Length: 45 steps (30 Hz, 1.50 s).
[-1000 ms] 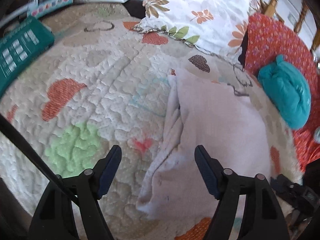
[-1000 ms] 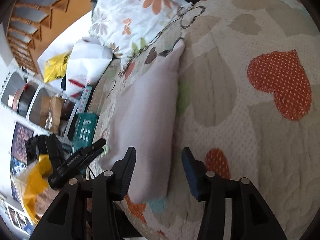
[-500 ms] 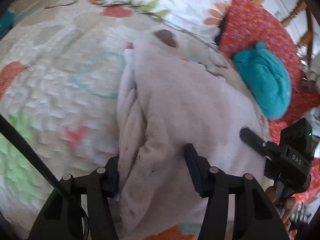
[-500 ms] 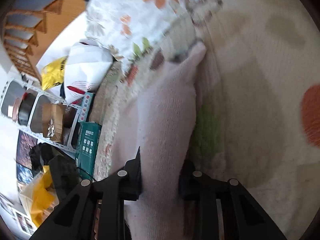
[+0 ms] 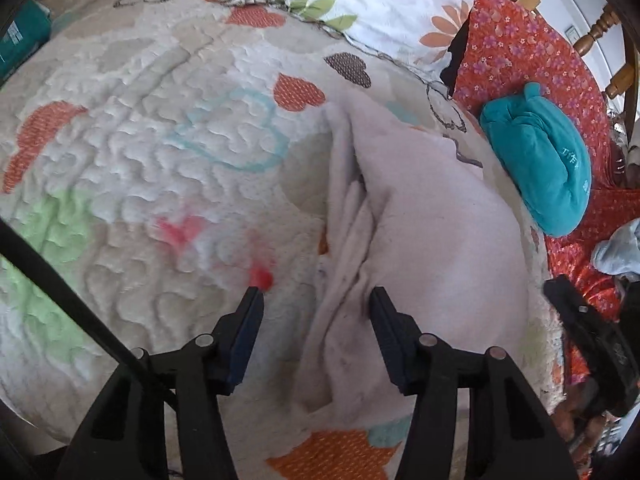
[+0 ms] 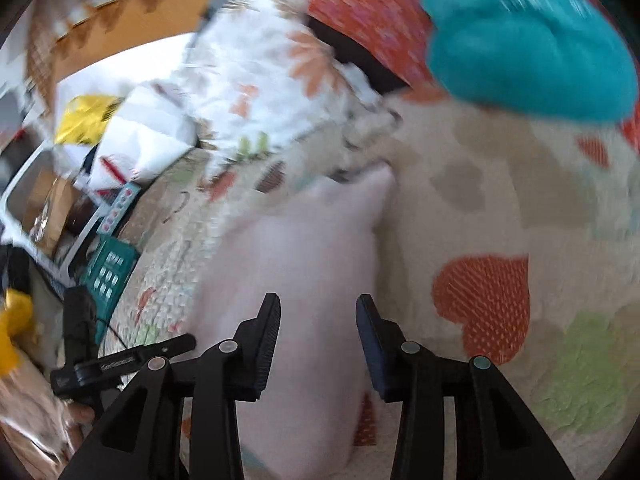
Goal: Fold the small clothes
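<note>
Quilted bedspread, cream cotton with puffy stitched swirls and printed hearts in orange, green, teal outline and brown, covers the bed. Item: pale pink knit garment, soft and slightly fuzzy, lying folded lengthwise on the spread, with bunched pleats along its left edge in the left wrist view. Left hand-held gripper, black arms with dark blue pads, stands open astride that pleated edge; neither pad presses the cloth. Right hand-held gripper, same build, hangs above the garment's near end in a motion-blurred view, its jaws opening, the pink knit showing between them but not pinched. Beside the garment: teal plush bundle, rounded, bearing small pale lettering too small to read, resting on an orange-red floral cloth. Beyond: white pillow with orange flowers and green leaves. Turned wooden bed rails behind. Teal box with white squares at the bed's far edge.
</note>
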Each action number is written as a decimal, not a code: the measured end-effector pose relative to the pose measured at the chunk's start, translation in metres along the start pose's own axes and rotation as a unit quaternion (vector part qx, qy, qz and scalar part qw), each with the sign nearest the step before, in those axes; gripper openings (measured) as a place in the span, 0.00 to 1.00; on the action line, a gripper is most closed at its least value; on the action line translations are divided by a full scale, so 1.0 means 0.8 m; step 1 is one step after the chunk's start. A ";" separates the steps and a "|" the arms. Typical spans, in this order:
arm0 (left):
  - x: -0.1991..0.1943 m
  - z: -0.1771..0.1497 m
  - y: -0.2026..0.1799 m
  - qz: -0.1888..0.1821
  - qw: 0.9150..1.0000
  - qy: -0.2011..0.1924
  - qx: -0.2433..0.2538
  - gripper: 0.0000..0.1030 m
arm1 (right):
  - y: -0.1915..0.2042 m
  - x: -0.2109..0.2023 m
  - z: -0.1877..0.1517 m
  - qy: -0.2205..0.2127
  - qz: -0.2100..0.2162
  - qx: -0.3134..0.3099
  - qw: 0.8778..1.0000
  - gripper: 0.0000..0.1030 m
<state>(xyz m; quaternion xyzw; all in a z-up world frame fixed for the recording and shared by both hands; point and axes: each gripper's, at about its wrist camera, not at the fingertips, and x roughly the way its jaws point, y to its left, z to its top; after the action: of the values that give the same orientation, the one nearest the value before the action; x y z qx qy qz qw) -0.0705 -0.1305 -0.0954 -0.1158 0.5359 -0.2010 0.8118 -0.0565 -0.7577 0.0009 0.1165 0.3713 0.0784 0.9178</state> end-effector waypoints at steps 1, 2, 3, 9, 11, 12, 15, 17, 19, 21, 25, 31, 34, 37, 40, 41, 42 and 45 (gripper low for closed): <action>-0.003 -0.002 0.000 0.007 1.000 -0.006 0.006 0.53 | 0.013 -0.001 -0.003 -0.001 0.004 -0.015 1.000 0.43; -0.006 -0.003 -0.002 0.021 1.000 -0.013 0.015 0.53 | 0.026 0.000 -0.009 0.003 0.012 -0.028 1.000 0.43; -0.009 -0.005 -0.004 0.036 0.999 -0.020 0.024 0.53 | 0.034 0.006 -0.014 0.012 0.021 -0.033 0.999 0.43; -0.026 -0.013 -0.020 0.091 0.991 -0.063 0.072 0.54 | 0.033 0.061 -0.072 0.097 0.032 -0.003 0.995 0.42; -0.041 -0.022 -0.026 0.116 0.985 -0.092 0.094 0.54 | 0.038 0.053 -0.077 0.096 0.027 -0.009 0.995 0.42; -0.051 -0.027 -0.030 0.124 0.981 -0.109 0.103 0.55 | 0.040 0.045 -0.079 0.096 0.023 -0.015 0.995 0.42; -0.080 -0.044 -0.043 0.156 0.965 -0.175 0.122 0.67 | 0.039 0.023 -0.087 0.085 0.011 -0.016 0.996 0.42; -0.099 -0.056 -0.051 0.176 0.951 -0.224 0.120 0.80 | 0.033 0.004 -0.094 0.073 0.003 -0.012 0.997 0.42; -0.131 -0.076 -0.052 0.186 0.931 -0.298 0.104 0.96 | 0.035 -0.013 -0.098 0.058 -0.013 -0.020 0.998 0.42; -0.159 -0.095 -0.049 0.168 0.914 -0.359 0.087 1.00 | 0.041 -0.034 -0.099 0.033 -0.038 -0.035 0.998 0.42; -0.187 -0.118 -0.044 0.134 0.899 -0.409 0.079 1.00 | 0.063 -0.071 -0.111 -0.033 -0.110 -0.089 0.989 0.52; -0.177 -0.126 -0.052 0.153 0.904 -0.382 0.116 1.00 | 0.073 -0.081 -0.132 -0.044 -0.148 -0.118 0.981 0.62; -0.167 -0.129 -0.056 0.154 0.911 -0.360 0.127 1.00 | 0.068 -0.068 -0.136 -0.023 -0.152 -0.110 0.982 0.62; -0.159 -0.130 -0.058 0.152 0.917 -0.344 0.132 1.00 | 0.070 -0.061 -0.140 -0.012 -0.156 -0.114 0.981 0.63; -0.145 -0.129 -0.062 0.159 0.923 -0.321 0.142 1.00 | 0.070 -0.049 -0.146 0.004 -0.158 -0.117 0.981 0.65; -0.141 -0.129 -0.063 0.159 0.925 -0.314 0.146 1.00 | 0.070 -0.046 -0.147 0.008 -0.158 -0.118 0.980 0.65; -0.136 -0.128 -0.063 0.157 0.927 -0.305 0.148 1.00 | 0.070 -0.042 -0.149 0.013 -0.159 -0.119 0.980 0.65; -0.121 -0.127 -0.064 0.148 0.937 -0.280 0.151 1.00 | 0.069 -0.034 -0.152 0.023 -0.159 -0.120 0.980 0.65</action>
<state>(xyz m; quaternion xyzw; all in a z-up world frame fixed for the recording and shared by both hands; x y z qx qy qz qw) -0.2076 -0.1295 -0.0355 0.0370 0.2618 -0.1169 0.9573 -0.1643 -0.6918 -0.0509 -0.0574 0.3940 -0.0221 0.9171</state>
